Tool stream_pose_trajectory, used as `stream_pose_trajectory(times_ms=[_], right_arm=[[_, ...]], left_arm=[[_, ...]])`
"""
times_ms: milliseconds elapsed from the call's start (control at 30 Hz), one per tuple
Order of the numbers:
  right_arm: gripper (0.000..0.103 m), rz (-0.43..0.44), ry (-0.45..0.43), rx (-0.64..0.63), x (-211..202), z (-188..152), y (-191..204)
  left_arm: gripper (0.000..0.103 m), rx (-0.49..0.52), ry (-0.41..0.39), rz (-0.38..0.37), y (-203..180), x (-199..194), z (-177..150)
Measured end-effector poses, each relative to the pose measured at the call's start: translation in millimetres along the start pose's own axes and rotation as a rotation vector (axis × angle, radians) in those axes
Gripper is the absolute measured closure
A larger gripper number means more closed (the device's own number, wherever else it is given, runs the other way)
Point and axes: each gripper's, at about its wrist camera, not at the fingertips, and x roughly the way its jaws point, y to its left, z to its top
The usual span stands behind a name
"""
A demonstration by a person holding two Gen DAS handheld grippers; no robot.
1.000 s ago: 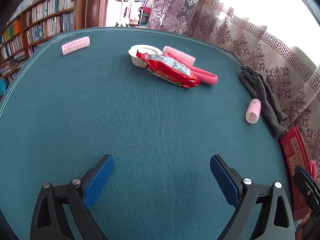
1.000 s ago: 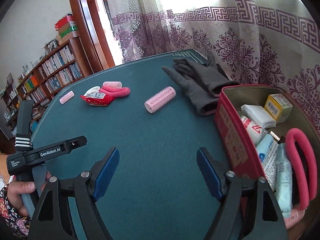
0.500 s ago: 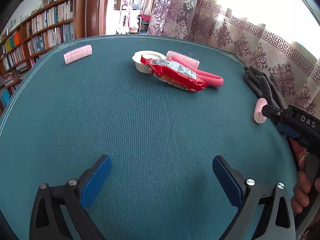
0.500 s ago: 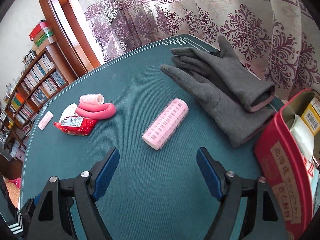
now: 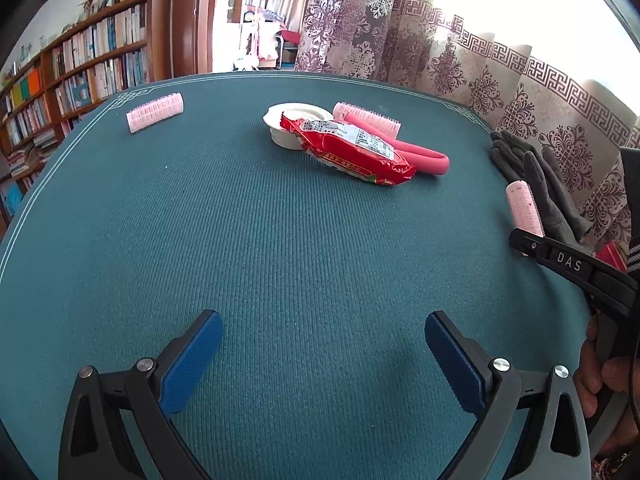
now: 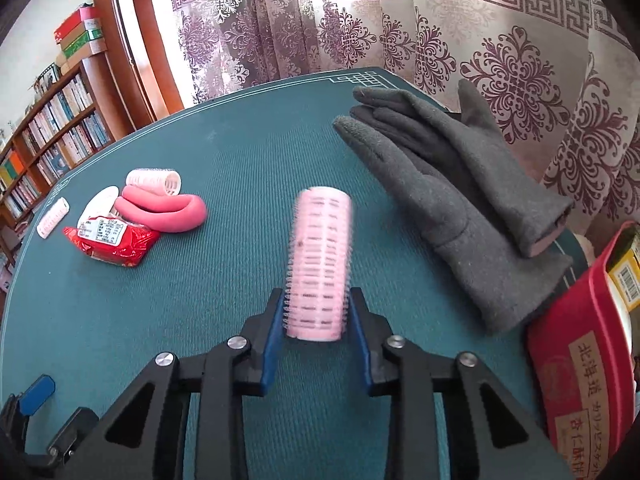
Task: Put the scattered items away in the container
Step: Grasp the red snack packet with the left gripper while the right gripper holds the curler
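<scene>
Two grippers were in my charge at this moment. My right gripper (image 6: 318, 316) had its jaws closing on a pink hair roller (image 6: 320, 264), the blue pads touching the bristles on both sides of its near end; the roller pointed away from me, its far end looking blurred. My left gripper (image 5: 324, 356) hovered over bare green tabletop (image 5: 280, 248) with jaws spread wide and nothing between them.

Items logged on the tabletop:
- grey gloves (image 6: 460, 200), a stacked pair just right of the gripped roller, cuffs toward the container;
- red container (image 6: 576, 368), at the right edge, open, with a yellow box (image 6: 624, 276) showing inside;
- red snack packet (image 5: 348, 150), lying across a white round lid (image 5: 288, 120);
- pink foam loop (image 5: 416, 154), behind and touching the packet;
- second pink roller (image 5: 368, 118), at the loop's far side;
- third pink roller (image 5: 155, 112), alone near the far left edge, well apart from the rest.

From the left wrist view, a hand (image 5: 604, 364) gripped the right tool's handle.
</scene>
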Motion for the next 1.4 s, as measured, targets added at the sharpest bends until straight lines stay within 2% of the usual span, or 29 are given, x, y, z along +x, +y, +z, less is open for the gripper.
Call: stream_pose_trajectory(times_ms=[100,333,433,567,667,800,933,1033,1233,1400], right_arm=[[0.069,-0.006,-0.026,-0.011,-8,-12,1],[0.069,0.049,-0.035,0.033,-12,-15,-8],[0.069,0.062,-0.038,0.042,-13,-15,-11],[0.068,0.07,-0.039,0.047,-14,-16,-11],[0.062,0.08,-0.039,0.044,-13,-15,-9],[0.058,0.082,-0.038,0.032,-13,-15,-6],[0.056,0.081,-0.038,0.028,-13,-15,-5],[0.056,0.077,-0.038,0.025,-13,-15,-5],[0.056,0.074,-0.038,0.022,-13,-16,-4],[0.056,0.074,-0.038,0.022,-13,-16,-4]], left_arm=[[0.001,-0.003,0.01,0.015,-1,5,5],[0.001,-0.043,0.032,0.019,-3,24,38],[0.001,-0.064,0.015,0.019,-8,33,58],[0.001,-0.032,-0.022,0.028,-26,43,79],[0.001,0.035,-0.05,0.071,-42,51,91],[0.001,0.126,-0.065,0.192,-52,67,102],[0.001,0.126,-0.01,0.178,-47,88,110],[0.001,0.047,0.006,0.113,-30,91,111],[0.012,0.021,-0.01,0.1,-3,75,102],[0.013,0.002,-0.012,0.091,13,50,76]])
